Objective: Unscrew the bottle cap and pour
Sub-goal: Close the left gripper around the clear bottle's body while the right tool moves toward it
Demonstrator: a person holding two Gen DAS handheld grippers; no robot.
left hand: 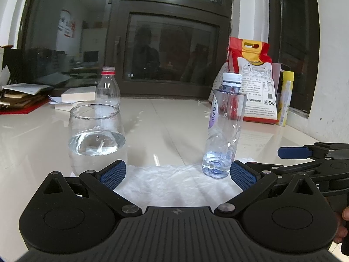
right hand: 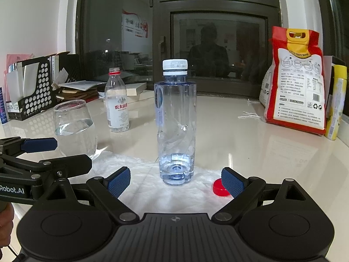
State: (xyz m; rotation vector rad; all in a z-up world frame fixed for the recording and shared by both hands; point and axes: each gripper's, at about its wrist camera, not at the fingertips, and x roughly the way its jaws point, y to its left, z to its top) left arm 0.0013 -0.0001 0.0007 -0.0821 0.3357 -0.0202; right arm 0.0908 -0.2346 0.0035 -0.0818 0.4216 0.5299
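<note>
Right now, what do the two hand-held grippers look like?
Both match: the left hand-held gripper and right hand-held gripper have matte black ribbed bodies, black linkage arms with silver pivot pins, and blue textured finger pads. White "Robot.AI" lettering marks the left one's side. No cables show.

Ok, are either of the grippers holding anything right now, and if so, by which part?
Nothing is held. The left gripper and right gripper are both open, and the capped bottle stands free on the white cloth ahead of them.
</note>
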